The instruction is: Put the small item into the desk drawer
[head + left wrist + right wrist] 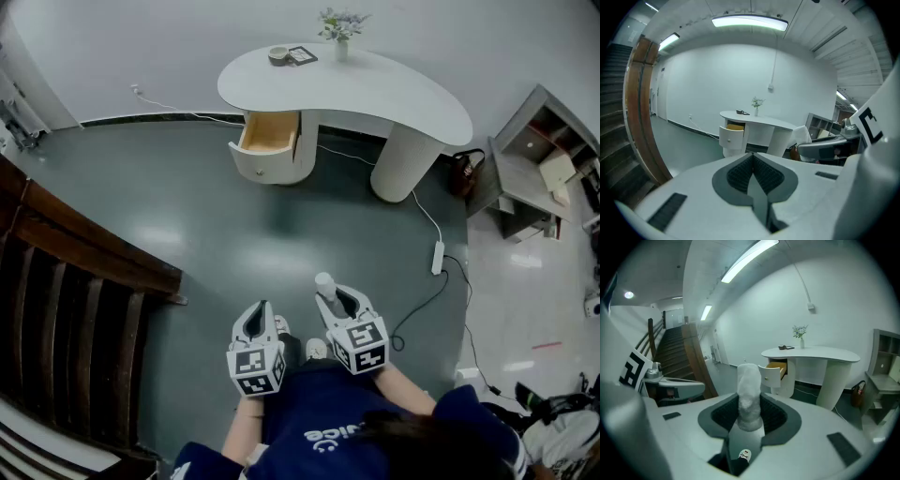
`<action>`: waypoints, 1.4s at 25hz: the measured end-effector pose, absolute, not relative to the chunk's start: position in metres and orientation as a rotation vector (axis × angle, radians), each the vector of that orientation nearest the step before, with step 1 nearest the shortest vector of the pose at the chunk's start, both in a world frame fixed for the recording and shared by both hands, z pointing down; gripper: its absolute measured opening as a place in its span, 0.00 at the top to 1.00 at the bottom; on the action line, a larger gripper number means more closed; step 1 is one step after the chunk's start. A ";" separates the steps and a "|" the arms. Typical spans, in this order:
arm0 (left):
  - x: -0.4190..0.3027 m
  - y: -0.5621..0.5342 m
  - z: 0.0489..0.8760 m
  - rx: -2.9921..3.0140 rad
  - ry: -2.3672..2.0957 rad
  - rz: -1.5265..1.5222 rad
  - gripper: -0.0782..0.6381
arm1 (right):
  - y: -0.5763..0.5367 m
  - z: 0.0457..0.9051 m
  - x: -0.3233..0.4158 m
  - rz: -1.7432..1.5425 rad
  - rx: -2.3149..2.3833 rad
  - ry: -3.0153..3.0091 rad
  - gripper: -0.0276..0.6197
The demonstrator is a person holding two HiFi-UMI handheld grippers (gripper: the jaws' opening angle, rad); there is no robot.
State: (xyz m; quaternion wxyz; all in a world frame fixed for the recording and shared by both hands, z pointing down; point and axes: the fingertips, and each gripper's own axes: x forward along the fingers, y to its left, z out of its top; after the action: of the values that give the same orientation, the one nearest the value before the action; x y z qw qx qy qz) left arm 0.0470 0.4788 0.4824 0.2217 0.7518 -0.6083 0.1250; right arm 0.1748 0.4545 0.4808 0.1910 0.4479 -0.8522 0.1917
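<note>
My right gripper (336,300) (749,413) is shut on a small white cylinder (749,394) (325,284), which stands upright between the pads. My left gripper (257,317) (753,176) is shut, its ribbed pads meeting with nothing between them. Both are held side by side in front of the person, well short of the white curved desk (375,89) (820,353) (759,121). The desk's drawer (270,136) (774,371) (733,133) is pulled out, its wooden inside showing.
On the desk stand a small flower vase (340,37), a picture frame (302,55) and a small bowl (277,54). A cable with a power strip (437,257) lies on the dark floor at right. A wooden stair rail (84,253) runs at left, a grey shelf unit (534,169) at right.
</note>
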 end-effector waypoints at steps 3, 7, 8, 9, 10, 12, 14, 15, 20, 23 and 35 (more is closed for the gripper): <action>0.046 0.473 0.478 2.105 -1.669 0.345 0.89 | 0.451 0.480 0.176 0.528 1.304 -2.370 0.74; 0.038 0.458 0.474 2.135 -1.650 0.343 0.89 | 0.439 0.477 0.167 0.560 1.335 -2.369 0.74; 0.036 0.453 0.473 2.144 -1.646 0.340 0.89 | 0.434 0.477 0.165 0.576 1.347 -2.370 0.74; 0.034 0.448 0.472 2.155 -1.642 0.339 0.89 | 0.430 0.477 0.163 0.588 1.359 -2.369 0.74; 0.031 0.442 0.471 2.166 -1.636 0.337 0.89 | 0.426 0.477 0.161 0.594 1.369 -2.364 0.74; 0.023 0.430 0.472 2.182 -1.619 0.336 0.89 | 0.418 0.478 0.154 0.591 1.387 -2.350 0.74; 0.013 0.416 0.477 2.184 -1.601 0.340 0.89 | 0.408 0.477 0.146 0.584 1.408 -2.339 0.74; 0.008 0.409 0.480 2.184 -1.594 0.341 0.89 | 0.403 0.478 0.142 0.582 1.419 -2.332 0.74; -0.009 0.375 0.480 2.234 -1.556 0.317 0.89 | 0.380 0.482 0.123 0.560 1.454 -2.310 0.74; -0.019 0.355 0.482 2.251 -1.540 0.321 0.89 | 0.368 0.478 0.118 0.558 1.510 -2.321 0.74; -0.022 0.343 0.478 2.298 -1.480 0.314 0.89 | 0.355 0.483 0.113 0.602 1.578 -2.272 0.74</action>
State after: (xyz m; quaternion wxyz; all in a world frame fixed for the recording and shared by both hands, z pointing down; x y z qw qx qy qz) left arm -0.0224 0.3431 0.4778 0.1940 0.8195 -0.5276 0.1119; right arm 0.1128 0.3547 0.4830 0.1548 0.5506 -0.7930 0.2100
